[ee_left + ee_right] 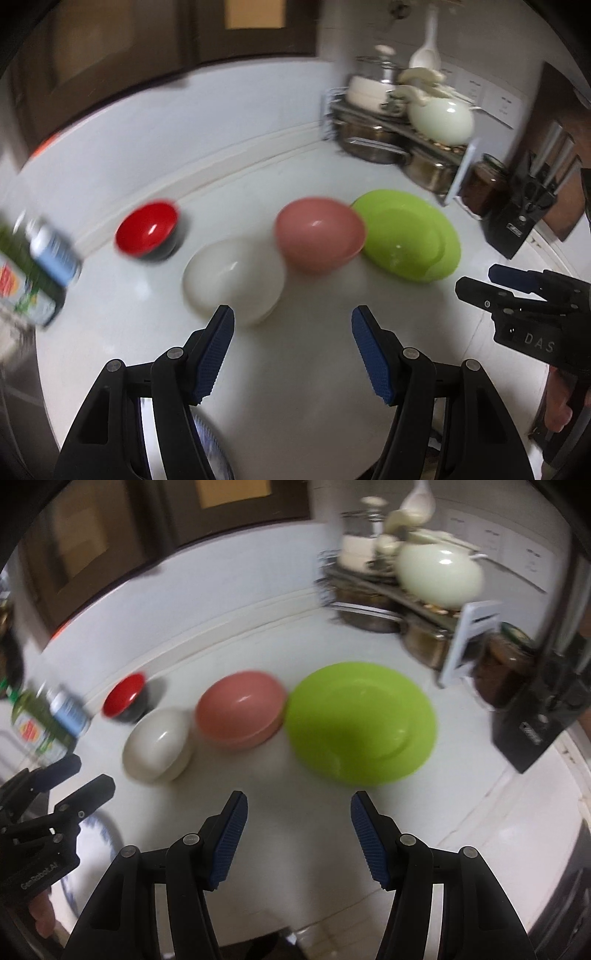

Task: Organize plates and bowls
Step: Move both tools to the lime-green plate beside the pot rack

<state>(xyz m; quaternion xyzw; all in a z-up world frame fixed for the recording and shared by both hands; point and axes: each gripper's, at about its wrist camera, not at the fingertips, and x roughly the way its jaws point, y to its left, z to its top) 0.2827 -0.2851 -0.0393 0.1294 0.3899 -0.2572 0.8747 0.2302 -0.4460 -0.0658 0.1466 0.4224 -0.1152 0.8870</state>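
The white countertop (258, 657) is smooth and glossy, with a raised moulded lip along its back edge, and it carries all the dishes. Largest of them is the lime-green plate (360, 723), a round, shallow, shiny plate with a broad rim, lying flat at the right end of the row. Touching its left edge is the pink bowl (240, 710), wide and low with a soft sheen; in the left wrist view the bowl's rim overlaps the plate's edge. Just left of that sits the white bowl (159, 744), rounder and deeper, close against the pink one. Smallest is the red bowl (123, 696), glossy red inside and black outside, set a little apart near the back lip. Behind the plate a metal rack (369, 587) holds steel pots below and a pale, rounded ceramic pot (439, 572) above; a dark jar (506, 664) and a black knife block (535, 720) stand to the right. At far left a bottle (48, 716) with a green and blue label is too blurred to read. The left gripper (291, 325) hovers above the counter in front of the white and pink bowls, its ribbed blue pads spread wide and empty; its body reads "GenRobot.AI" in the right wrist view. The right gripper (299, 808) hovers in front of the plate, equally wide apart and empty, its body marked "DAS" in the left wrist view.
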